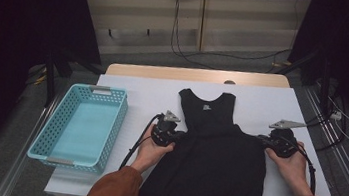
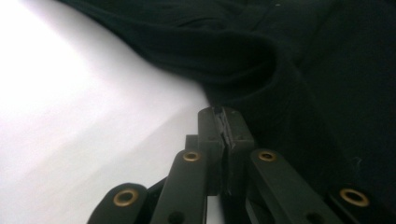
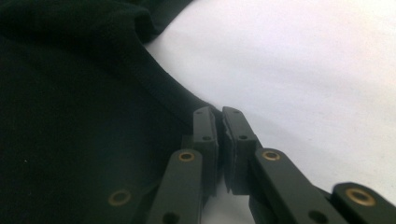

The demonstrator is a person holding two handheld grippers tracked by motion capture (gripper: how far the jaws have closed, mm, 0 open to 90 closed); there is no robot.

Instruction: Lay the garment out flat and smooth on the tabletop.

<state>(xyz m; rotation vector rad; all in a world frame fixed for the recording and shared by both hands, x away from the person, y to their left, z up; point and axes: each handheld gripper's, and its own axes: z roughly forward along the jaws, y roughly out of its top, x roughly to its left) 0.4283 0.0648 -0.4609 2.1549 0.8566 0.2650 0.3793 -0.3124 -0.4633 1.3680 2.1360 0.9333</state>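
Table [image 1: 127, 97] white-covered, bare room far left and far right of black top [image 1: 211, 148], which lies flat at centre, its hem hanging over near edge. Blue basket [image 1: 81, 122] sits left, well apart. Left gripper [image 1: 170, 133] pinched tight on top's left side edge; right gripper [image 1: 270, 142] pinched tight on right side edge.

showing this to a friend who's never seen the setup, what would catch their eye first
First the black top, spread flat on the white table with its neck pointing away from the person. A gripper meets each side edge, the left gripper and the right gripper, both with jaws shut at the cloth's edge. After that, the light blue basket at the table's left, with nothing in it.
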